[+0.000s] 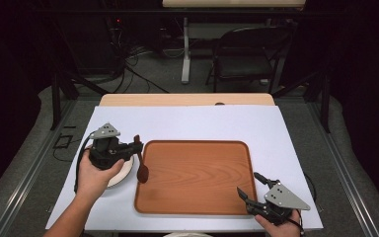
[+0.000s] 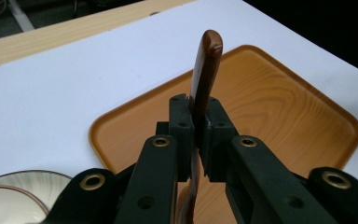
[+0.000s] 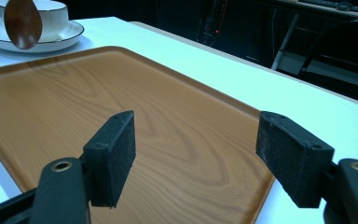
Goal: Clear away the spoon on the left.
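Observation:
My left gripper (image 1: 134,146) is shut on the handle of a dark wooden spoon (image 1: 140,163), whose bowl hangs down over the left rim of the wooden tray (image 1: 197,148). In the left gripper view the spoon (image 2: 204,74) stands upright, pinched between the pads of the gripper (image 2: 196,125), with the tray (image 2: 279,112) beyond. A white saucer (image 1: 123,175) lies under that hand. My right gripper (image 1: 249,186) is open at the tray's near right corner, with nothing between its pads (image 3: 114,149). In the right gripper view, far off, the spoon's bowl (image 3: 22,21) hangs before a cup (image 3: 51,11) on the saucer (image 3: 60,39).
A white sheet (image 1: 187,121) covers the table and the tray lies in its middle. A folding chair (image 1: 246,54) and a table leg (image 1: 185,49) stand on the floor beyond the far edge. Cables lie on the floor at back left.

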Available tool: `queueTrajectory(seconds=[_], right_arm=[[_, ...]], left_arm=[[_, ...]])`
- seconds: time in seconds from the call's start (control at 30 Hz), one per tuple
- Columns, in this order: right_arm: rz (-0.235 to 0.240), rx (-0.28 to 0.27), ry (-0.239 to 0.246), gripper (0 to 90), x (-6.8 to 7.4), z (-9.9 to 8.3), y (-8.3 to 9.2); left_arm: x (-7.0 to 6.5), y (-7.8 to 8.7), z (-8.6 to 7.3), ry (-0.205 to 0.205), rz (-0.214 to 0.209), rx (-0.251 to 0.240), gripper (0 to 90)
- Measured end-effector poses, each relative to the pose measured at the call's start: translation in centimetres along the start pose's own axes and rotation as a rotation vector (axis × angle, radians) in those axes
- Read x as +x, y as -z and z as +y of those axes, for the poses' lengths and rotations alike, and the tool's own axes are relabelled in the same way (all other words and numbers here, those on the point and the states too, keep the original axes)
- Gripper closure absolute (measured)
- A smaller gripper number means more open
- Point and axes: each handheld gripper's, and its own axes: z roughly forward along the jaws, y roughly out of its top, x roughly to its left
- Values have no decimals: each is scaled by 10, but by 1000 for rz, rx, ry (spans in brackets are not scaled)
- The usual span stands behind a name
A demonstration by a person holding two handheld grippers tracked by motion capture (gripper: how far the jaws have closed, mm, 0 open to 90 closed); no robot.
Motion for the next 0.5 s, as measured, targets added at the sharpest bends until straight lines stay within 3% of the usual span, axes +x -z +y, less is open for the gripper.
queueTrajectory(seconds=[0.27,0.5], right_arm=[[-1,-2,0,281,0,0,0],[-2,-1,2,282,0,0,0]], left_arm=[[1,-15,-6,15,-44,40,843],[6,-29,-10,71,-93,63,843]])
